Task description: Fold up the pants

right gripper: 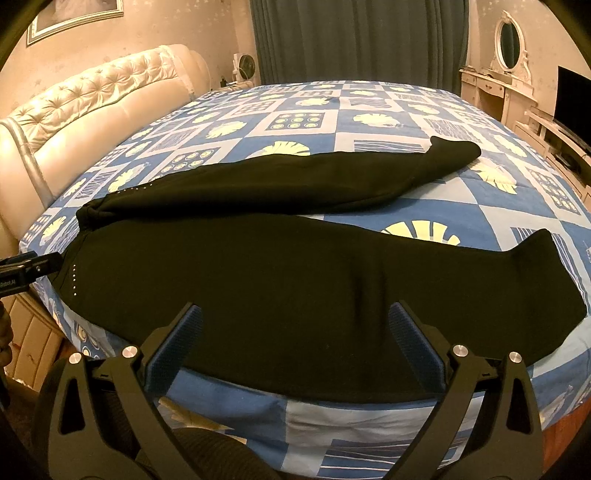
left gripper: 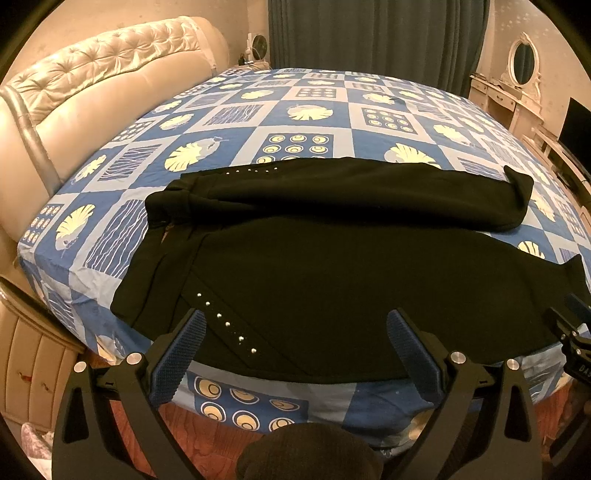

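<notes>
Well, pants: black, spread flat on the blue patterned bed, legs apart.
Left gripper: fingers spread wide over the waist end, empty.
Right gripper: likewise agape, over the near leg.
Right view only: wall picture.

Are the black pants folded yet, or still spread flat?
Spread, not folded. The black pants lie flat on the bed sheet, both legs apart in a V. Left gripper and right gripper are open, holding nothing.
</notes>
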The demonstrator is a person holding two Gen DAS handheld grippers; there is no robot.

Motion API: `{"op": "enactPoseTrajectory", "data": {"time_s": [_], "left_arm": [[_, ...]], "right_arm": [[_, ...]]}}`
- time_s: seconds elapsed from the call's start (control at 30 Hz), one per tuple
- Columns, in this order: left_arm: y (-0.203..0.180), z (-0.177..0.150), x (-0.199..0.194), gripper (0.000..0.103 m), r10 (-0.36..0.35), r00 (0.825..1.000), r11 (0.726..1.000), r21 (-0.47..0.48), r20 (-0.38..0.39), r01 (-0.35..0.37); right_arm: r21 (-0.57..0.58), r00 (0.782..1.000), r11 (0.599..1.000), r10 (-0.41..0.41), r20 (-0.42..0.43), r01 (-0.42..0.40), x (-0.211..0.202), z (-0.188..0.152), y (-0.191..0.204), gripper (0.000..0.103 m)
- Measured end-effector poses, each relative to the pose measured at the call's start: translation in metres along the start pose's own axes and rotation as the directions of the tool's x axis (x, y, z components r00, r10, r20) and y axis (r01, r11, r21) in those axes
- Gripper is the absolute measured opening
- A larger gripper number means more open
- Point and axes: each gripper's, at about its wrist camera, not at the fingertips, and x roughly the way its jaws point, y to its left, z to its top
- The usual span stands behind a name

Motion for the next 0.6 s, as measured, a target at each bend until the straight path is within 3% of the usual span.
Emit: {"op": "enactPoseTrajectory", "data": {"time_s": [0.37,0.47,0.6], "left_arm": [[-0.0018,-0.0019,-0.0002,0.098,0.003,1.000,1.000,0.007,0.005,-0.003],[-0.0042,0.0002,-0.0001,0.098,-0.028,1.000,0.999,0.024,-0.004,0.029],[0.0018,0.0048,0.0097,0.098,-0.090,0.991,0.993,0.066,-0.094,0.096]], "right_arm": [[0.001,1.000,1.000,0.004,-0.002,-0.004,-0.0005,-0.0010,0.0008,0.101],[0.012,1.000,1.000,0.021,-0.009,-0.021,-0.0027,-0.0016,0.0038,0.101],[0.009,0.999,0.999,0.052,0.009,-0.052,-0.0096,0.0045,0.0070,0.101]]}}
